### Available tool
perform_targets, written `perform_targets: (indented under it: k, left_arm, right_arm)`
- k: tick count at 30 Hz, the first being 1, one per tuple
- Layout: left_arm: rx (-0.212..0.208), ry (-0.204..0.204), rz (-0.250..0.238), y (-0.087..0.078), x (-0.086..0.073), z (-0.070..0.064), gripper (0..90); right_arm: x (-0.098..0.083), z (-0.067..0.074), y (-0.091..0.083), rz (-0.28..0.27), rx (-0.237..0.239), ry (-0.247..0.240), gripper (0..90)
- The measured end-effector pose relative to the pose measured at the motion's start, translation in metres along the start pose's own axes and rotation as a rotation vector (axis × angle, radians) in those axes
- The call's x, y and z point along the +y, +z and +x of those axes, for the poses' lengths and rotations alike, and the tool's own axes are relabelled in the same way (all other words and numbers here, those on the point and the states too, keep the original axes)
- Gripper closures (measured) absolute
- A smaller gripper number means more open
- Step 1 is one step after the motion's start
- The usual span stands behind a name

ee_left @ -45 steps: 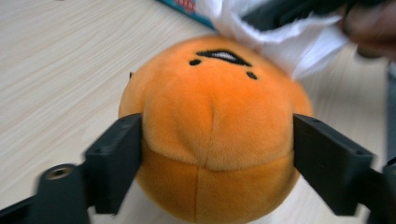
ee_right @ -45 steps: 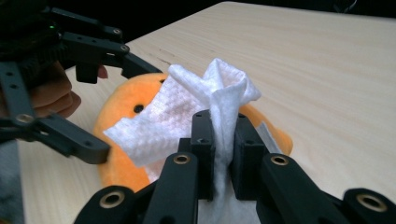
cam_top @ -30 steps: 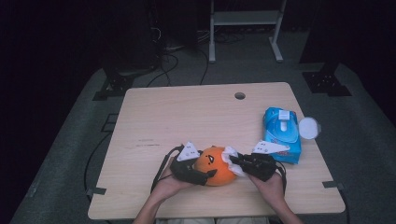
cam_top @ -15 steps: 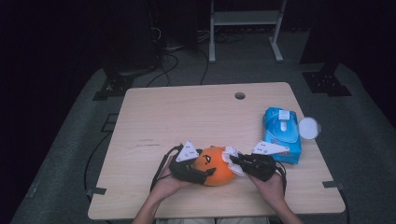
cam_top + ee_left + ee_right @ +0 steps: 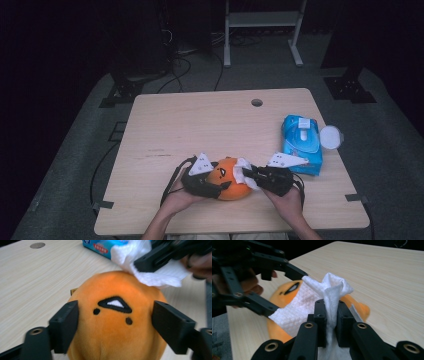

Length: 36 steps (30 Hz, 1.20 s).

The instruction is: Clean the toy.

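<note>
An orange plush toy (image 5: 231,181) with a black stitched face lies near the table's front edge. My left gripper (image 5: 221,186) holds it from the left. Its jaws have just been closing, and both pads now press into the plush's sides (image 5: 112,327). My right gripper (image 5: 248,174) comes in from the right, shut on a folded white wipe (image 5: 244,169). In the right gripper view the wipe (image 5: 312,300) stands up between the shut jaws and drapes over the plush (image 5: 279,296). In the left gripper view the wipe (image 5: 150,270) rests on the toy's far top.
A blue pack of wipes (image 5: 301,142) lies at the table's right side, with a round white lid (image 5: 331,136) beside it at the edge. A cable hole (image 5: 257,102) sits at the back of the wooden table (image 5: 200,125). A metal stand (image 5: 260,20) is behind.
The left gripper's jaws have drawn in around the plush. Both hands stay where they were, and the wipe remains on the toy.
</note>
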<state>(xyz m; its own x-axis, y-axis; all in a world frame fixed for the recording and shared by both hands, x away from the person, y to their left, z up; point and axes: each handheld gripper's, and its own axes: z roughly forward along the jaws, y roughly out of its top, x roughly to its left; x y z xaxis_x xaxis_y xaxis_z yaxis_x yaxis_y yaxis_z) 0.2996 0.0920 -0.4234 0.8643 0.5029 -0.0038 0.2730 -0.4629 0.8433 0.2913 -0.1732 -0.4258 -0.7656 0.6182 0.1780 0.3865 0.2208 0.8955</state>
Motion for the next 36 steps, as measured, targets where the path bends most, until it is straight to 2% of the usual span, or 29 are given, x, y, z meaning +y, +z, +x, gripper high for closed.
perform_targets:
  k: [2,4,6,8,10,12,14,19,22,23,25,26,29,31,33,34,36]
  left_arm:
    - [-0.006,-0.009,0.006,-0.003,-0.003,0.004,28.6]
    - [-0.019,-0.013,0.012,-0.005,-0.006,0.007,30.0]
    - [-0.025,-0.022,0.007,-0.005,-0.006,0.008,29.6]
    - [-0.036,-0.039,-0.009,-0.004,-0.003,0.008,22.7]
    - [-0.041,-0.069,-0.028,-0.003,-0.001,0.009,16.4]
    - [-0.025,-0.05,-0.012,-0.003,-0.003,0.008,18.6]
    - [-0.018,-0.042,0.001,-0.004,-0.004,0.009,24.5]
    - [-0.013,-0.046,0.016,-0.005,-0.008,0.012,28.4]
    - [-0.01,-0.057,0.016,-0.005,-0.01,0.015,28.8]
    - [-0.012,-0.056,0.019,-0.005,-0.011,0.015,28.9]
    - [-0.015,-0.056,0.022,-0.006,-0.011,0.017,29.2]
    - [-0.017,-0.057,0.02,-0.006,-0.012,0.017,29.2]
    - [-0.021,-0.06,0.014,-0.006,-0.012,0.017,29.2]
    - [-0.029,-0.05,0.009,-0.005,-0.012,0.014,29.2]
    - [-0.056,-0.015,0.014,-0.004,-0.012,0.01,29.2]
    - [-0.077,0.006,0.017,-0.004,-0.012,0.008,29.2]
    - [-0.095,0.01,0.016,-0.004,-0.011,0.006,27.8]
  right_arm:
    - [-0.003,-0.005,0.0,0.009,-0.009,0.01,80.0]
    - [-0.01,-0.016,0.0,0.025,-0.034,0.042,79.9]
    - [-0.013,-0.023,-0.001,0.025,-0.029,0.086,80.0]
    - [-0.011,-0.019,-0.001,0.02,-0.024,0.071,80.0]
    - [-0.007,-0.011,0.0,0.0,0.006,0.048,80.0]
    - [-0.004,-0.007,0.0,-0.011,0.03,0.036,79.9]
    - [-0.005,-0.008,0.001,-0.008,0.025,0.035,80.0]
    - [-0.015,-0.025,0.0,0.013,-0.007,0.116,80.0]
    - [-0.01,-0.018,-0.002,-0.016,0.022,0.103,80.0]
    - [-0.007,-0.013,-0.002,-0.027,0.041,0.084,79.9]
    - [-0.004,-0.005,0.0,-0.023,0.046,0.043,79.9]
    - [-0.005,-0.005,0.001,-0.019,0.045,0.042,79.9]
    - [-0.012,-0.017,0.002,0.002,0.019,0.09,79.9]
    - [-0.015,-0.024,0.002,0.016,0.008,0.112,79.9]
    - [-0.014,-0.025,0.001,0.028,0.008,0.109,79.8]
    - [-0.013,-0.025,0.001,0.021,0.009,0.108,79.8]
    - [-0.009,-0.022,0.001,0.001,0.029,0.099,79.8]
